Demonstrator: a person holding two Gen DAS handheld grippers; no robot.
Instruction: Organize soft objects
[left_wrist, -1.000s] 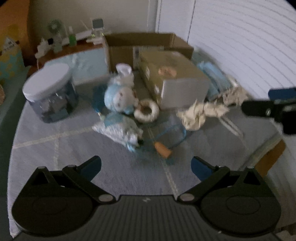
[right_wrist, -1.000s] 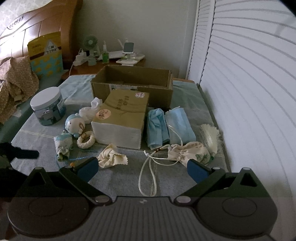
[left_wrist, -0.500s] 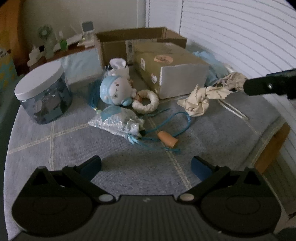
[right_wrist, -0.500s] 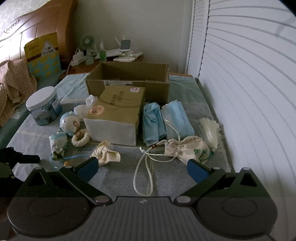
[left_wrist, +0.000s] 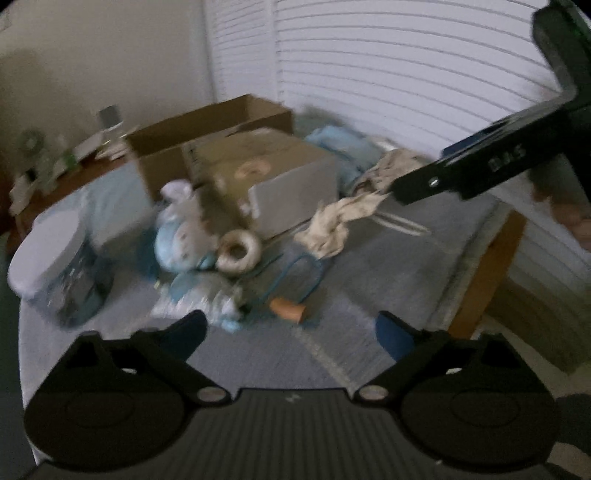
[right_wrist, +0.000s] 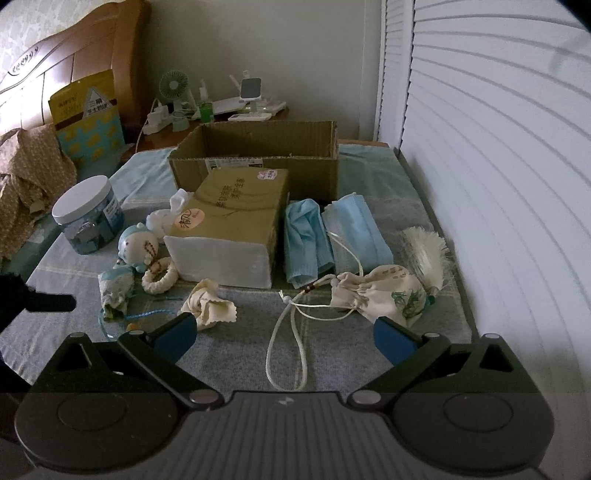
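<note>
Both grippers, left gripper (left_wrist: 290, 326) just narrowing and right gripper (right_wrist: 282, 334) spread, empty above soft clutter on the bed (right_wrist: 332, 354); cloth (right_wrist: 207, 302) and pouch (right_wrist: 380, 291) nearest, cord (right_wrist: 288, 347) liable to snag.

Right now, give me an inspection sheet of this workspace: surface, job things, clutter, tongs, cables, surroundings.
Surface: grey blanket on a bed.
Job's things: pouch, two masks, cloth, plush, ring lie loose; open box behind.
Clutter: tissue pack, jar.
Tongs: left tongs open, just narrowed, nothing between; right tongs open, empty.
Cables: pouch cord looped on blanket.
Surroundings: louvred doors, nightstand with fan.
</note>
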